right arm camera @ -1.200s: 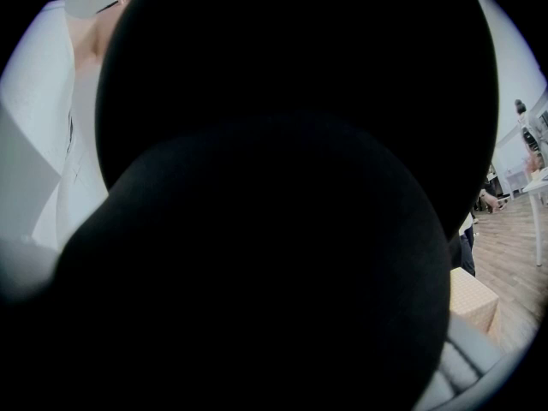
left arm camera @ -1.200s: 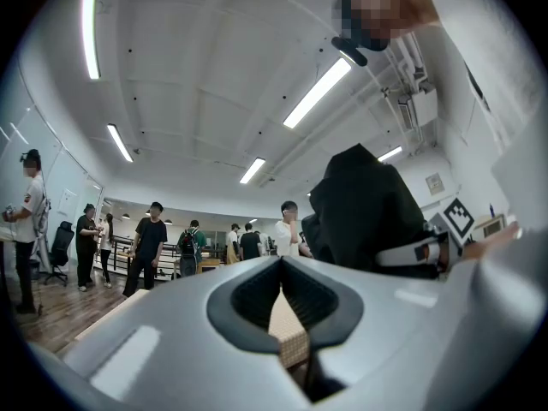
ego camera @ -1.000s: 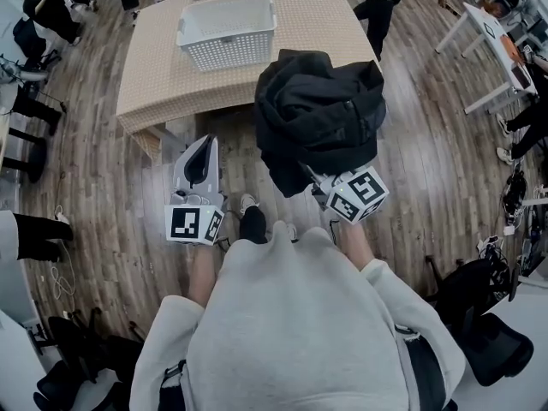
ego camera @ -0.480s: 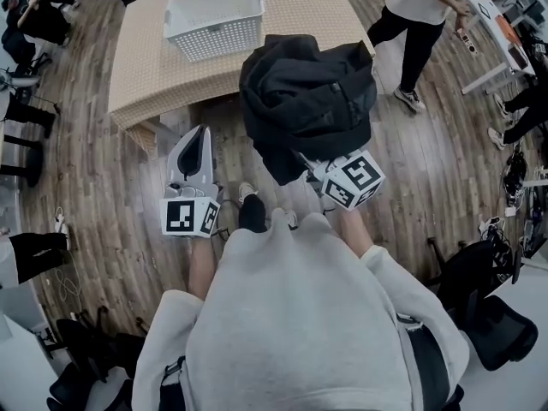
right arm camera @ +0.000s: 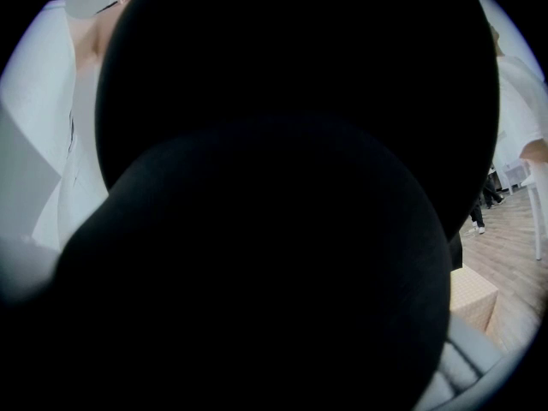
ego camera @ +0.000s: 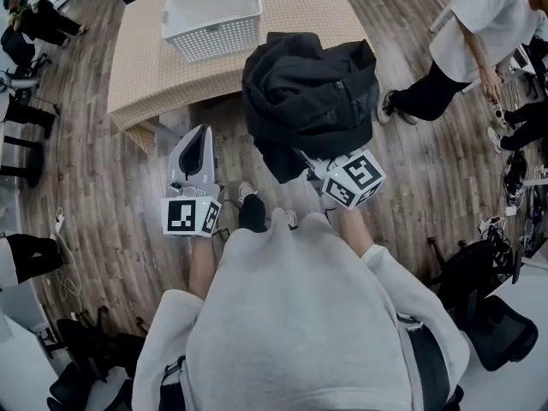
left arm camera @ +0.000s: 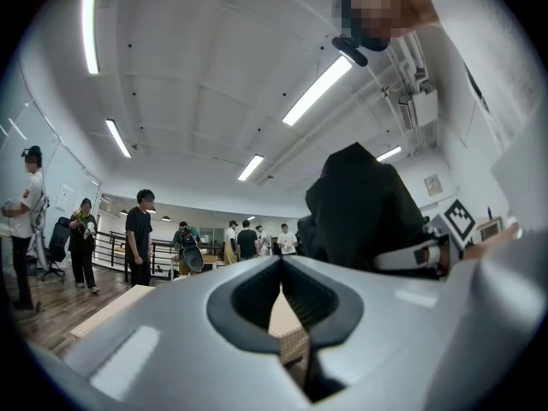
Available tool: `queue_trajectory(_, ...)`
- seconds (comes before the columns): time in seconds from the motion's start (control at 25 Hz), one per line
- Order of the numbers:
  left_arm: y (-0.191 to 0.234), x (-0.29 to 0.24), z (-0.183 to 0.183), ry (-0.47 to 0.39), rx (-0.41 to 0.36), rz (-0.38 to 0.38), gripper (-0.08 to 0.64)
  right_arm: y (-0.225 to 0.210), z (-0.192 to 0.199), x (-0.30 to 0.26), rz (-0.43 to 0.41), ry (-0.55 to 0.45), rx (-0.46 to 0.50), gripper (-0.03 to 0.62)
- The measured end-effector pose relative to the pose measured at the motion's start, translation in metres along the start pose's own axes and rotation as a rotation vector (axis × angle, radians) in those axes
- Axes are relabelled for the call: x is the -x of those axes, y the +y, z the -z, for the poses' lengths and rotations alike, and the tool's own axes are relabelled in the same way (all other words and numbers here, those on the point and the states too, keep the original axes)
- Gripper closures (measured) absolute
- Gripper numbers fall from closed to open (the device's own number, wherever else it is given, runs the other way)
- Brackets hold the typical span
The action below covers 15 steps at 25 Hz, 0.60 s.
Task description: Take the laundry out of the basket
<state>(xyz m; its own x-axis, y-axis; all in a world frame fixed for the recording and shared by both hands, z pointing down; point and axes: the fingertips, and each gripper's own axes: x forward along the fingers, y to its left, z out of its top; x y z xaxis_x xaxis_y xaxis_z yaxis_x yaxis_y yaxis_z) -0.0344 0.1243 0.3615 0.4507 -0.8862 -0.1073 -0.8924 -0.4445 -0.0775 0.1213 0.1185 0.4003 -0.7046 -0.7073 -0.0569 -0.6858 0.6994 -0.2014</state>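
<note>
A bundled black garment (ego camera: 310,99) hangs over the wood floor just short of the beige table (ego camera: 154,71). My right gripper (ego camera: 317,168) is shut on its lower edge, with the jaws buried in cloth; its marker cube (ego camera: 354,179) shows below. The garment (right arm camera: 282,187) blacks out nearly the whole right gripper view. The white slotted basket (ego camera: 212,20) stands on the table's far part, and nothing shows inside it. My left gripper (ego camera: 202,130) is shut and holds nothing, level with the table's near edge. In the left gripper view the garment (left arm camera: 368,212) hangs to the right.
A person in a white top and black trousers (ego camera: 467,54) stands right of the table. White desks line the far right edge. Black chairs (ego camera: 484,315) stand behind me at right, and other people (left arm camera: 137,234) stand along the left and far side.
The grippers and garment have kept their place. The person in the white top has walked from the table's far right corner round to its right side.
</note>
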Motion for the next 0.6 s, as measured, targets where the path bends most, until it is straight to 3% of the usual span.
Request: queue_trajectory(0.6, -0.0046, -0.0042, -0.0040, -0.003, -0.006, -0.004, 0.551, -0.0037, -0.0013, 0.0009, 0.001, 0.017, 0.041, 0.426)
